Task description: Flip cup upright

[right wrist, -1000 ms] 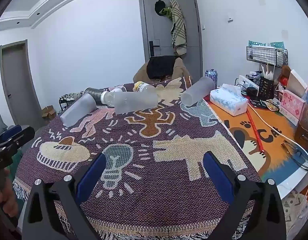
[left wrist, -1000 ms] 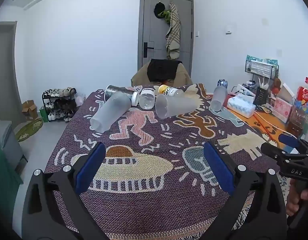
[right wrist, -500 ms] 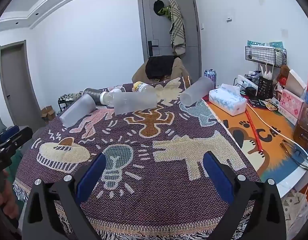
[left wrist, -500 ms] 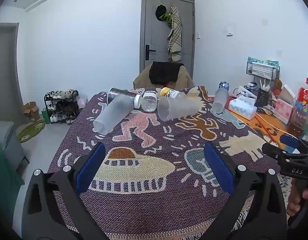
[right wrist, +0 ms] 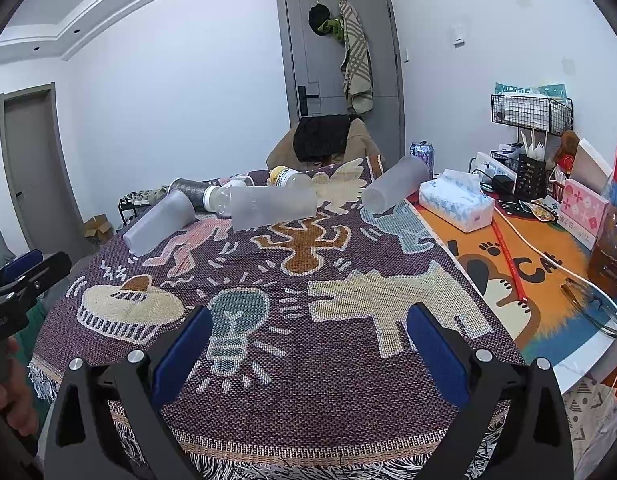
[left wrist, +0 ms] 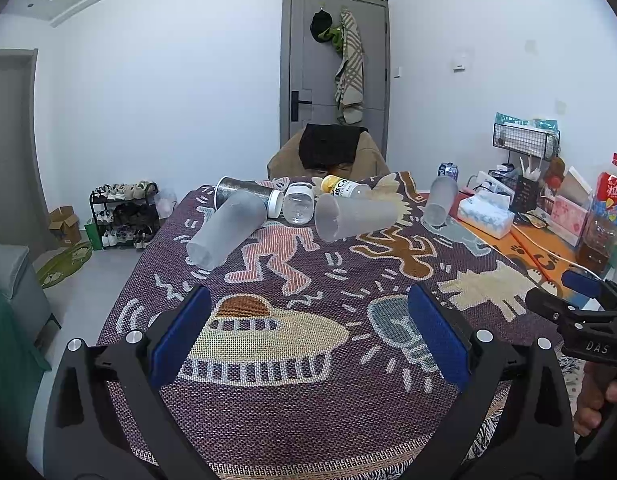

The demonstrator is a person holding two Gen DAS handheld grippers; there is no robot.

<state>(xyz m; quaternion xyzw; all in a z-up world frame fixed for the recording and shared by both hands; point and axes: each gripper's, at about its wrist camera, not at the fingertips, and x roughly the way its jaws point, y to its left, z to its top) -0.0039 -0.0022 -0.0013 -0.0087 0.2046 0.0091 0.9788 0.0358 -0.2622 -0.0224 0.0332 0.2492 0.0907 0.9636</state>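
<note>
Three frosted plastic cups lie on their sides on the patterned cloth: a left cup [left wrist: 226, 234] [right wrist: 158, 222], a middle cup [left wrist: 356, 216] [right wrist: 273, 207] and a right cup [left wrist: 439, 200] [right wrist: 394, 190]. My left gripper [left wrist: 308, 332] is open and empty, low over the near edge of the table, well short of the cups. My right gripper [right wrist: 306, 344] is open and empty, also at the near edge. Each gripper shows at the side of the other's view.
A dark tumbler [left wrist: 244, 190], a clear jar [left wrist: 298, 208] and a yellow-capped bottle [left wrist: 342, 188] lie behind the cups. A tissue box [right wrist: 456, 204], can [right wrist: 422, 152], wire rack [right wrist: 530, 110], cable and boxes fill the orange mat at right. A chair [left wrist: 328, 152] stands at the far end.
Both grippers have tilted slightly, so the table sits a little lower in the views. The cups have not moved and both grippers stay open.
</note>
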